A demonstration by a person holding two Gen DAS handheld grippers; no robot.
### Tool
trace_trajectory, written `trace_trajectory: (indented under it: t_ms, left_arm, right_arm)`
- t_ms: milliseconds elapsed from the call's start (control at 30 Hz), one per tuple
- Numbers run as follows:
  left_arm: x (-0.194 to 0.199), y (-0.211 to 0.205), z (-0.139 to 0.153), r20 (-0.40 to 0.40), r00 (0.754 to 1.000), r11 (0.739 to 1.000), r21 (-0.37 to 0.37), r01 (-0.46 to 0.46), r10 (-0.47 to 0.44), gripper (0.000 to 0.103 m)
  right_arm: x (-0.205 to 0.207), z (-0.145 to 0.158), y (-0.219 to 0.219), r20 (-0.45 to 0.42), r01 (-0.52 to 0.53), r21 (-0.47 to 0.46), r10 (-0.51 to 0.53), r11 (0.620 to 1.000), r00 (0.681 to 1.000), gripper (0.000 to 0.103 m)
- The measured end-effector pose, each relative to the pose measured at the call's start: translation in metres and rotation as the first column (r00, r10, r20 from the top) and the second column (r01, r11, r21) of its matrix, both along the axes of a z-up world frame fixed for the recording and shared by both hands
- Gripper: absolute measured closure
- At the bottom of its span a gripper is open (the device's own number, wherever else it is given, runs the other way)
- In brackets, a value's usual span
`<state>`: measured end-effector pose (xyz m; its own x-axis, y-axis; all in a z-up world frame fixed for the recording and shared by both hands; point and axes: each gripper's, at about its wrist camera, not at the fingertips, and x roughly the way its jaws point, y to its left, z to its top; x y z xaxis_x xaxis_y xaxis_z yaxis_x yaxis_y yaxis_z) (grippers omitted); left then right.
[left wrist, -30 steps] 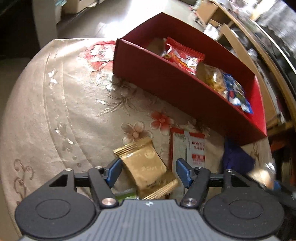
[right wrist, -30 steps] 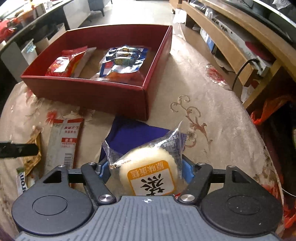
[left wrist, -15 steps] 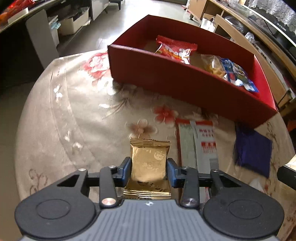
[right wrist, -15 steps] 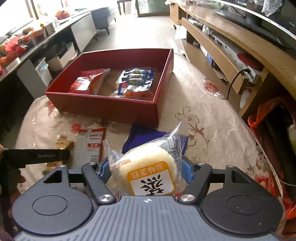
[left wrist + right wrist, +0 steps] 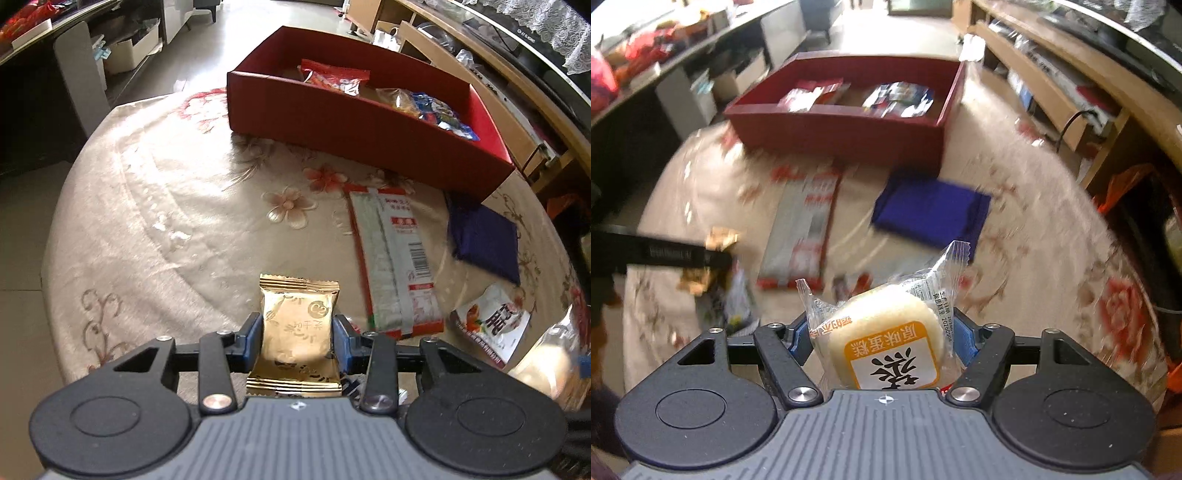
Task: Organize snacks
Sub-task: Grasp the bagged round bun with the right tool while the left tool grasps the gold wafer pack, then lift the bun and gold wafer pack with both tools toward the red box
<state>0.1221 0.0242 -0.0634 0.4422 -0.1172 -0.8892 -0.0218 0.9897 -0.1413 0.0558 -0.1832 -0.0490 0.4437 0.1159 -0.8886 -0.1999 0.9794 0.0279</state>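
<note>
Jaws of both grippers, left gripper [image 5: 298, 338] clamping gold packet [image 5: 297, 334], right gripper [image 5: 882, 341] clamping cake [image 5: 884, 341], tilt downward.

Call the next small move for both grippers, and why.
Probably carry both packets forward over the red cardboard box and only then release. The left gripper is shut on the gold foil snack packet, the right gripper on the clear-wrapped round cake. Both are short of the box's near wall, and there is free space inside beside the red and blue bags.

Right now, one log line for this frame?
left tool: shut on gold packet | right tool: shut on cake | red box: two bags inside
</note>
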Motion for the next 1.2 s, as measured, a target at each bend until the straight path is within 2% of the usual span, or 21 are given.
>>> trace_trajectory:
  t_ms: [233,367,600,767,800,867,900,1033,1200]
  left_arm:
    - [-0.007,0.01,0.0,-0.006,1.0,1.0,-0.016,-0.001,0.001,0.061]
    - [-0.003,0.022,-0.003,-0.006,0.999,0.999,-0.01,-0.044,0.044,0.061]
    - [0.004,0.025,-0.013,-0.008,0.998,0.998,-0.028,-0.059,0.059,0.043]
    - [0.0,0.03,-0.012,-0.014,0.997,0.997,-0.023,-0.08,0.079,0.043]
    - [-0.001,0.032,-0.011,-0.015,0.997,0.997,-0.023,-0.08,0.079,0.043]
    - [-0.004,0.036,-0.011,-0.013,0.996,0.996,-0.023,-0.085,0.085,0.052]
    - [-0.006,0.038,-0.011,-0.011,0.996,0.996,-0.02,-0.089,0.088,0.059]
    - [-0.013,0.043,-0.009,-0.018,0.995,0.995,-0.013,-0.096,0.096,0.063]
    - [-0.028,0.04,-0.008,-0.024,0.998,0.998,-0.012,-0.065,0.065,0.063]
  right_arm:
    - [-0.004,-0.027,0.032,-0.067,-0.095,-0.088,0.089,0.992,0.994,0.026]
    - [-0.004,-0.035,0.032,-0.084,-0.105,-0.103,0.096,0.989,0.992,0.026]
    - [-0.002,-0.036,0.031,-0.088,-0.081,-0.098,0.072,0.992,0.993,0.023]
    - [0.0,-0.037,0.028,-0.099,-0.062,-0.091,0.053,0.994,0.994,0.018]
    - [0.0,-0.037,0.027,-0.101,-0.06,-0.087,0.051,0.994,0.994,0.018]
    - [0.001,-0.037,0.026,-0.104,-0.059,-0.082,0.05,0.995,0.993,0.02]
    - [0.001,-0.037,0.027,-0.105,-0.061,-0.081,0.052,0.995,0.993,0.021]
    - [-0.004,-0.032,0.03,-0.093,-0.084,-0.084,0.076,0.993,0.993,0.026]
    - [-0.014,-0.026,0.023,-0.074,-0.052,-0.064,0.047,0.997,0.996,0.027]
